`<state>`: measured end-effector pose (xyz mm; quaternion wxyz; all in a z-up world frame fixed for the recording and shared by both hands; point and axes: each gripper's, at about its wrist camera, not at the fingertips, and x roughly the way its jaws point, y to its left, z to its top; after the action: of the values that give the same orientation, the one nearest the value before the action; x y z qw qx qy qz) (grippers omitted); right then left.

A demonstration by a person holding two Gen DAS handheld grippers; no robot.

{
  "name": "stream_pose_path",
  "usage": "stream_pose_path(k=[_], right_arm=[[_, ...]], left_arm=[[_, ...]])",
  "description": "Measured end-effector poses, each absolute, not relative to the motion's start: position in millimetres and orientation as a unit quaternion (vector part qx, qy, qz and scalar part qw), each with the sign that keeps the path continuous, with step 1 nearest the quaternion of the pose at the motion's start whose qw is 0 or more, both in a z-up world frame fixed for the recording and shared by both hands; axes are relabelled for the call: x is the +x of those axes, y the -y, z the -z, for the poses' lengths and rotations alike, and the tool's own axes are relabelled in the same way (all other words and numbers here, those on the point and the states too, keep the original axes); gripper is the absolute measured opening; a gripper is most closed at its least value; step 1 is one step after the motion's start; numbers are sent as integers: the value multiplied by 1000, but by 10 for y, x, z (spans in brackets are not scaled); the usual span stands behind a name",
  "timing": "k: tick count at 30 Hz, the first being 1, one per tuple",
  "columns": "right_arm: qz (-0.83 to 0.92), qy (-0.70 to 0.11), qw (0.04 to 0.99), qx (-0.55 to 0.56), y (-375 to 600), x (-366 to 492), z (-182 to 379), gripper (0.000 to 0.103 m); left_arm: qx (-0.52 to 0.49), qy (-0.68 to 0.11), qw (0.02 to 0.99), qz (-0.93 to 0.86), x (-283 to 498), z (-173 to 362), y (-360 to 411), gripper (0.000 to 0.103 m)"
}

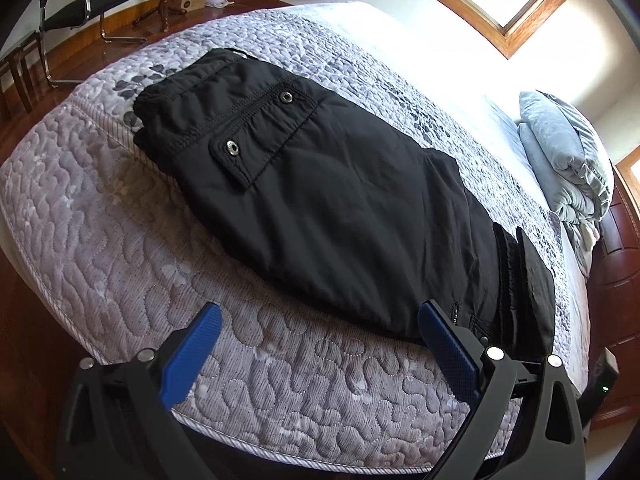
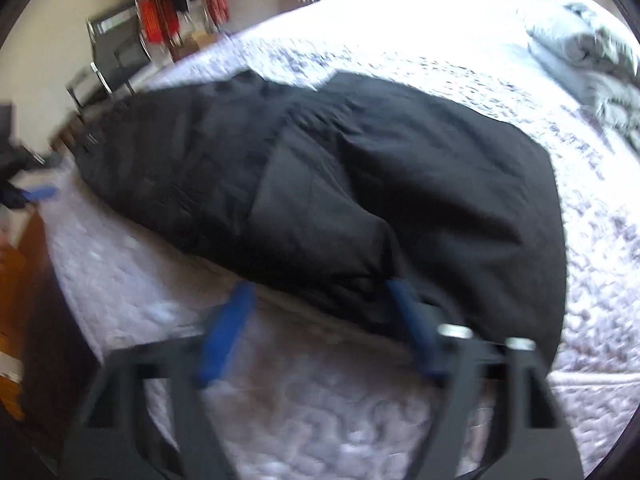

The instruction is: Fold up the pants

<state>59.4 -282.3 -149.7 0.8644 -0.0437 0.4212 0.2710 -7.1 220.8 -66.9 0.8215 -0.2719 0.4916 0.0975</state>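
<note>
Left gripper (image 1: 320, 314): fingers spread apart, grasping nothing, over the bed's near edge.
Right gripper (image 2: 320, 286): spread apart, empty, at the pants' near edge; view blurred.
Pants (image 1: 320, 184): black, folded, along the bed's (image 1: 120, 220) near edge, waistband toward its left corner.
Pillows (image 1: 568, 160): grey, far right.

The left gripper (image 1: 320, 320) stands wide open, its two blue-padded fingers (image 1: 192, 354) spread far apart with nothing between them — the black frame arms splay outward toward the camera, each capped with a silver pin. The right gripper (image 2: 320, 300) is likewise spread, its blue fingers (image 2: 226, 336) well separated and holding nothing; its view is smeared by blur. At the far left edge of the right wrist view, one blue finger of the left gripper shows.
</note>
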Motion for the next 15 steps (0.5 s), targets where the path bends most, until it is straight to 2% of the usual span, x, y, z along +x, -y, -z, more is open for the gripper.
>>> stream_pose_path(k=[7, 9, 11, 12, 14, 15], right_arm=[[-235, -362, 894, -123, 2581, 427, 1329, 85], [-226, -360, 896, -132, 2506, 500, 1359, 76], [-232, -375, 890, -117, 2501, 604, 1406, 61], [-238, -384, 886, -108, 2512, 652, 1426, 57], [-249, -399, 877, -94, 2483, 707, 1465, 22], [-258, -406, 873, -82, 2481, 729, 1461, 21]], left_arm=[[-239, -487, 834, -102, -50, 594, -2095, 99], [-221, -489, 837, -105, -49, 563, -2063, 99], [-215, -488, 840, -103, -59, 543, -2062, 99], [-214, -488, 840, -104, -63, 538, -2074, 99], [-216, -487, 839, -107, -77, 537, -2111, 99], [-220, -486, 839, -110, -88, 544, -2140, 99]])
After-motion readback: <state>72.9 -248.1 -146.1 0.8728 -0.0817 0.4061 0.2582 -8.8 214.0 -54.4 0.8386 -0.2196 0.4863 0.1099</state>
